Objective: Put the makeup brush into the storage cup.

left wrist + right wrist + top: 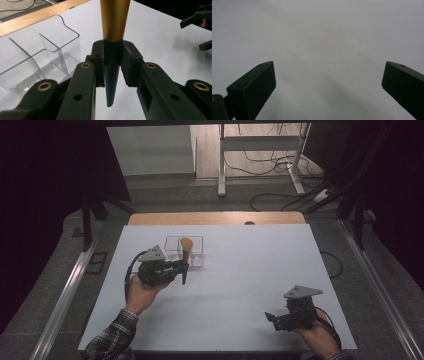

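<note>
two grippers, one load: i run both from afar over a white table (235,290); the left alone carries anything.
left gripper (183,270): clenched on a slim cone-shaped object (185,251), orange-gold above and dark toward its tip; in the left gripper view the pads (99,60) pinch the dark part (112,72) just below the colour change.
why held so: i judge the low grip keeps the wide end free and the cone upright, tip down, so it can be lowered straight.
where the cone is: in the air between the jaws, its tip clear of the table, just beside the near wall of the clear plastic organizer (172,245).
organizer: transparent, split by thin dividers into compartments (50,55), set toward the far left of the table; nothing visible inside that i can tell.
step in hand: by my reading, carrying the cone to one compartment; which one i cannot tell.
right gripper (272,319): released, jaws wide apart with nothing but bare table between them in the right gripper view (327,75); parked near the front right, well apart from the work, likely to stay out of the way.
risk: a tilted cone could catch on a divider.
</note>
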Motion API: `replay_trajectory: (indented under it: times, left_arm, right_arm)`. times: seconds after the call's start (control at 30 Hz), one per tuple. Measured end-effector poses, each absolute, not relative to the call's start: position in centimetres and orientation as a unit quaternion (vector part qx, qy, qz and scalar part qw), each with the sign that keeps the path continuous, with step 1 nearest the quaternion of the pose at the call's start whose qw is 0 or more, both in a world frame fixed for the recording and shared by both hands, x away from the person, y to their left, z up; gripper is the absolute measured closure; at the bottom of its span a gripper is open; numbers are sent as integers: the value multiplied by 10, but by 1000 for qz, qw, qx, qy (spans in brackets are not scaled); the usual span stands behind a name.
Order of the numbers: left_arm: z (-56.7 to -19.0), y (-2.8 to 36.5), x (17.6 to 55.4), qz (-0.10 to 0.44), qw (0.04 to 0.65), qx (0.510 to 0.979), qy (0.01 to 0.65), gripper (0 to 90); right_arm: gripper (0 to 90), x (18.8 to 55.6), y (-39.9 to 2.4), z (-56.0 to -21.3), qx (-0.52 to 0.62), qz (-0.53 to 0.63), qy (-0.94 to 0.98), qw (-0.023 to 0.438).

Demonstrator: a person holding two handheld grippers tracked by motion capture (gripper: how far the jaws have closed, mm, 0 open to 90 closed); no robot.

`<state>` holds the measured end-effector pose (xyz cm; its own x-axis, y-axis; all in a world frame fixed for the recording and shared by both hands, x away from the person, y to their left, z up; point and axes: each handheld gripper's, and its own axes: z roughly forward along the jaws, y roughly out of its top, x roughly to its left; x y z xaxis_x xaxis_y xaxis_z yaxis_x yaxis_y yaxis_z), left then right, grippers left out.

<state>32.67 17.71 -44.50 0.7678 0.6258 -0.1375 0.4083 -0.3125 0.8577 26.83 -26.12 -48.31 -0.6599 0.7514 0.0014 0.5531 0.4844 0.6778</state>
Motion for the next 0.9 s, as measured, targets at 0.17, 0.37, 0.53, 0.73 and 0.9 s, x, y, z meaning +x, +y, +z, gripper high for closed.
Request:
replay_trajectory:
  times: [0.17, 0.37, 0.53, 0.73, 0.9]
  left_arm:
    - [-441, 176, 333, 113, 492, 800, 325, 740]
    - [-437, 176, 340, 111, 496, 794, 333, 740]
    - [-435, 176, 346, 113, 494, 793, 338, 740]
    - [-433, 176, 353, 117, 494, 791, 342, 740]
    - [-431, 177, 359, 116, 499, 786, 346, 740]
  right_arm:
    - [0, 266, -264, -484, 388, 328, 848, 149]
    - [0, 265, -268, -484, 393, 329, 846, 147]
    - [0, 264, -272, -485, 396, 330, 845, 145]
    - [0, 263, -276, -485, 401, 329, 843, 144]
    - [0, 262, -278, -485, 404, 331, 840, 145]
